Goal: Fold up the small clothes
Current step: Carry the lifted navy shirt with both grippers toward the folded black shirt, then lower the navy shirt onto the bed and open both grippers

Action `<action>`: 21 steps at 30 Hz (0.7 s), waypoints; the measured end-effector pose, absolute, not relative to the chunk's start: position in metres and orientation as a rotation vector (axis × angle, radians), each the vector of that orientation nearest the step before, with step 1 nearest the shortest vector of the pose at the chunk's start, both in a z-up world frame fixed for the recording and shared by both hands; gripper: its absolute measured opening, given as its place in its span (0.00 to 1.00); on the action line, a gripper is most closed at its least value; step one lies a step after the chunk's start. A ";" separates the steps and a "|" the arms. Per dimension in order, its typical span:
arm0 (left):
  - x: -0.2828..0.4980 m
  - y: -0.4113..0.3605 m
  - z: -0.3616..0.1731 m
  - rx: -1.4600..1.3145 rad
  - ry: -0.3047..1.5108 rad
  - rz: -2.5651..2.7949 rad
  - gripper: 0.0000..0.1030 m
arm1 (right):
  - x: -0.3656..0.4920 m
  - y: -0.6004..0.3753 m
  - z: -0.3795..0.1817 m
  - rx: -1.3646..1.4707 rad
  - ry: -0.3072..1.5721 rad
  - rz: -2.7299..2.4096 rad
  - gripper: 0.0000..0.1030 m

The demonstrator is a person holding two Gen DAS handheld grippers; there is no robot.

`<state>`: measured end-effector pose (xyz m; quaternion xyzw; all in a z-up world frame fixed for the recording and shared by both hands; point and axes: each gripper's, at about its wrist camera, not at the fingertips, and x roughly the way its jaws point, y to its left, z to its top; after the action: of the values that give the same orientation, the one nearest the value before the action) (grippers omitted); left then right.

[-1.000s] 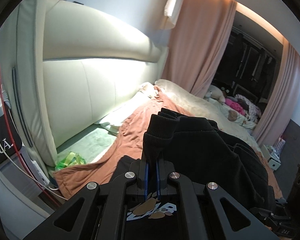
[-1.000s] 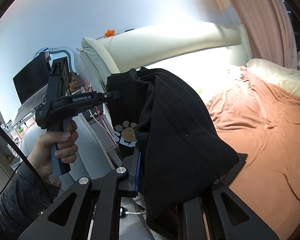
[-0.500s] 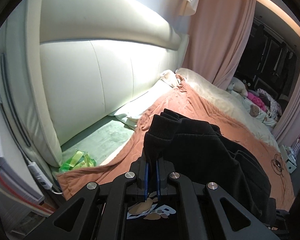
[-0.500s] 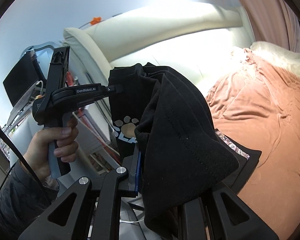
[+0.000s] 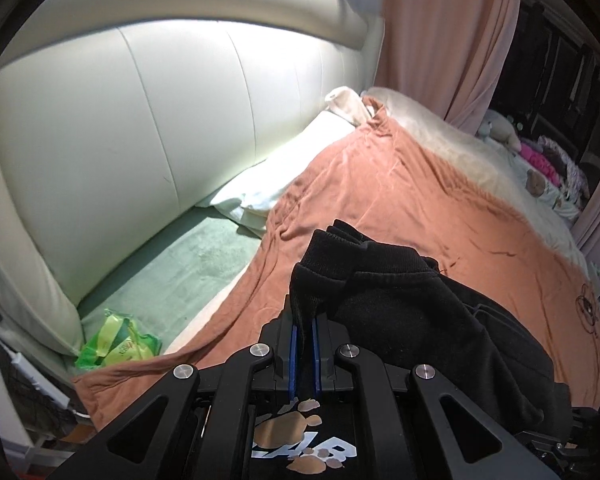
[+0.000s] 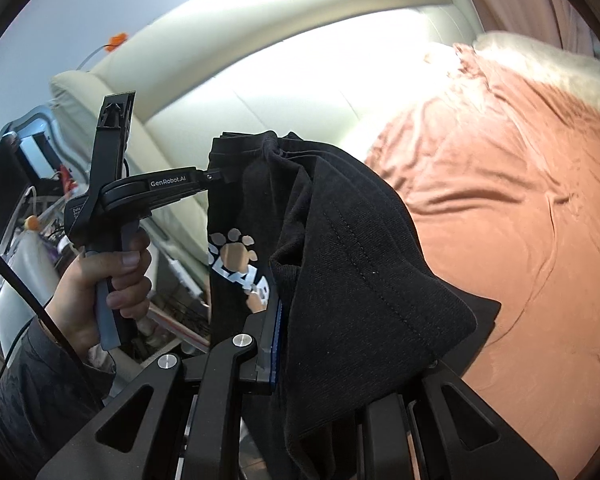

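A small black garment (image 6: 352, 264) with a paw print and white letters hangs bunched in the air above the bed (image 5: 440, 216), gripped at two places. The left gripper (image 5: 305, 330) has its blue-lined fingers (image 5: 293, 344) clamped on a ribbed edge, and the right gripper (image 6: 284, 332) is pinched shut on another fold that drapes over it. Below lie an orange-brown blanket (image 6: 520, 208), the cream padded headboard (image 5: 140, 128), a white pillow (image 5: 276, 176) and a green packet (image 5: 116, 346).

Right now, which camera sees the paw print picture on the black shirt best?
The right wrist view: the paw print hangs in the open on the black shirt, letters underneath. The left wrist view shows it partly hidden behind the left tool.
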<state>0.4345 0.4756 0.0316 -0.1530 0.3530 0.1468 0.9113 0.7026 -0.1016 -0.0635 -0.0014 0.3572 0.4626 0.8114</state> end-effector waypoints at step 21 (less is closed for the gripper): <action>0.509 0.475 -0.079 -0.322 0.924 0.395 0.27 | 0.855 -0.112 -0.146 0.100 0.955 0.739 0.68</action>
<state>0.5095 0.4753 -0.0792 -0.1537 0.4410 0.1883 0.8640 0.8553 -0.1116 -0.1465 0.0470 0.4489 0.3471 0.8221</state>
